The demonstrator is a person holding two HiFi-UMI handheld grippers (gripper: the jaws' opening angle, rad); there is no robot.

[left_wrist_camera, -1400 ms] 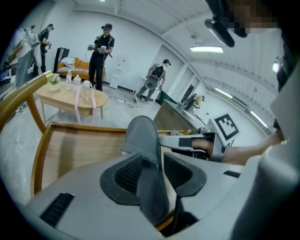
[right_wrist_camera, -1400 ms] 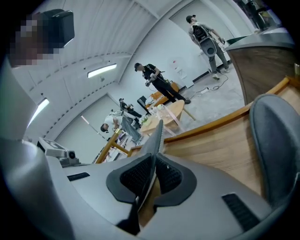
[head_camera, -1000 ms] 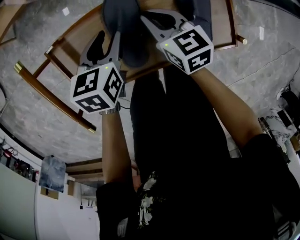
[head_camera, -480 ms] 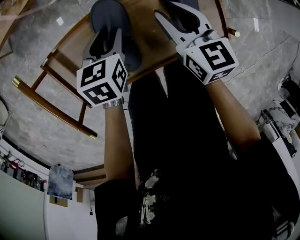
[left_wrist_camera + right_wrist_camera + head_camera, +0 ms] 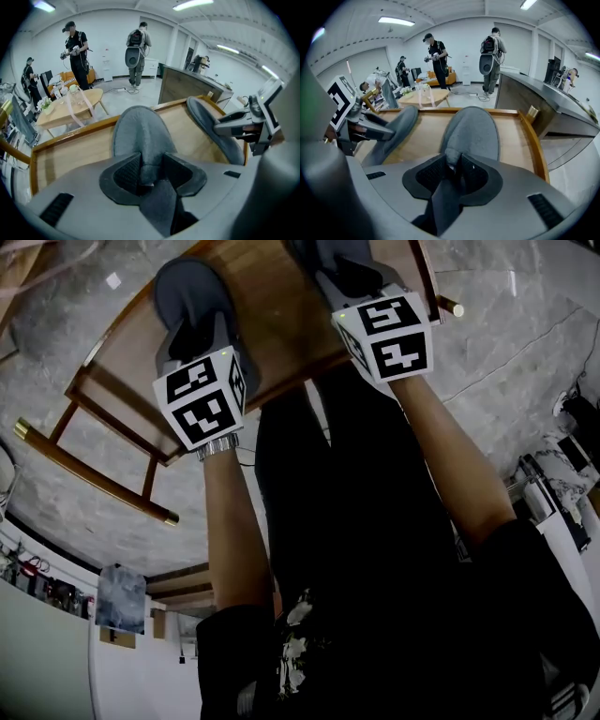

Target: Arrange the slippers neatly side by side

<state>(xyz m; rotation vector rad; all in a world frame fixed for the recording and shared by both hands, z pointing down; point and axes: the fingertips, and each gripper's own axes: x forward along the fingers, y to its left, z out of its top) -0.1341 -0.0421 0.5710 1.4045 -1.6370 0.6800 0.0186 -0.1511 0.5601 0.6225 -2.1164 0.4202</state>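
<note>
Slippers: two grey slippers are set on the wooden counter (image 5: 272, 334), toes pointed away from the person; the left slipper (image 5: 192, 292) and the right slipper (image 5: 342, 259) are laid roughly parallel, but a strip of bare wood is left between them.
Reason for the hold: each slipper is taken by its heel edge, probably so that the toe can be steered and the pair drawn together without the upper being crushed; the pairing is judged not yet finished.
Left tongs (image 5: 151, 168): the jaws have just been closing; the heel rim of the left slipper is pinched between the pads, so the tongs are clenched on it.
Right tongs (image 5: 454, 168): the jaws have likewise just been closing; the heel rim of the right slipper is gripped in the narrow gap.
Counter rim: a raised wooden edge is seen around the top; the slippers are kept well inside it.
Arms: both forearms are stretched forward and downward from the body; both tongs are pitched steeply down at the heels; the marker cubes are turned up towards the head.
</note>
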